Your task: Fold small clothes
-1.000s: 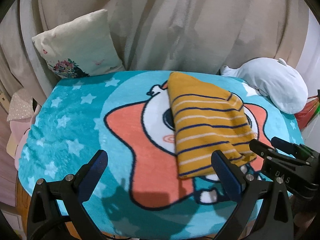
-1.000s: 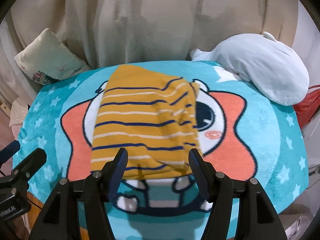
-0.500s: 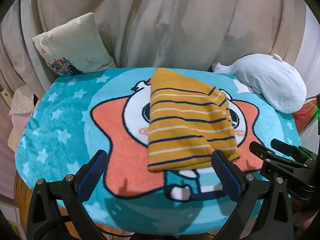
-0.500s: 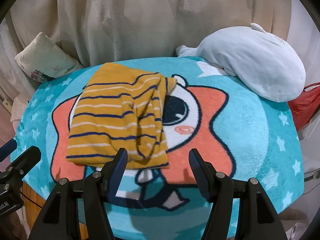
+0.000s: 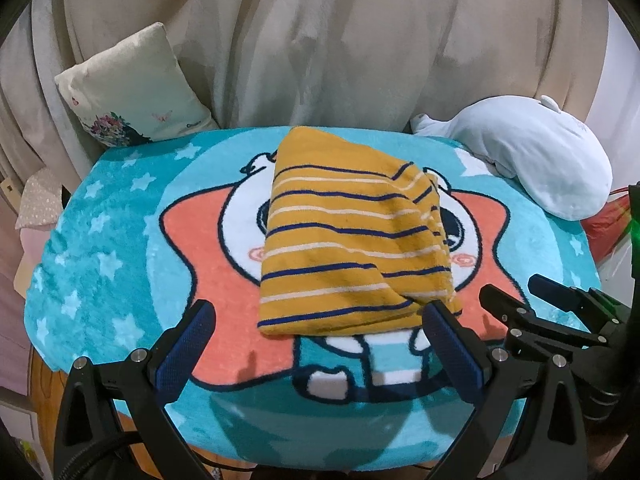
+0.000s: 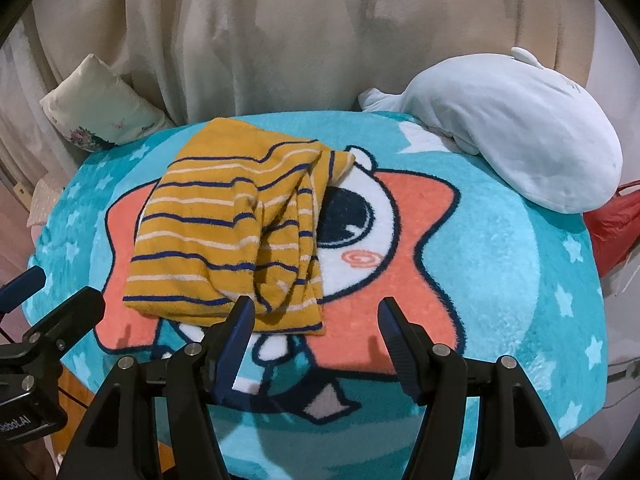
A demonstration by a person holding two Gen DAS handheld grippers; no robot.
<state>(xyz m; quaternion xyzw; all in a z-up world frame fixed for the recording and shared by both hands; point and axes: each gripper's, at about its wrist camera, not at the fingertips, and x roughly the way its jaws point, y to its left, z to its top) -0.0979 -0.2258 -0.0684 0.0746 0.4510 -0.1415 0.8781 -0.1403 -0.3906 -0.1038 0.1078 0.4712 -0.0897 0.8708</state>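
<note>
A mustard-yellow garment with navy and cream stripes [image 5: 352, 248] lies folded in a narrow stack on the turquoise cartoon blanket [image 5: 120, 240]. It also shows in the right wrist view [image 6: 232, 232], with its layered edges on the right side. My left gripper [image 5: 320, 320] is open and empty, just in front of the garment's near edge. My right gripper [image 6: 316, 316] is open and empty, near the garment's near right corner. The right gripper also shows at the right of the left wrist view [image 5: 532, 300].
A cream floral cushion [image 5: 128, 92] leans at the back left. A pale blue plush toy [image 6: 504, 124] lies at the back right. A beige curtain [image 5: 340, 40] hangs behind. A red bag [image 6: 616, 224] sits past the right edge.
Both grippers have drawn back from the garment and shifted right relative to it. The garment lies as it did, and both grippers stay open.
</note>
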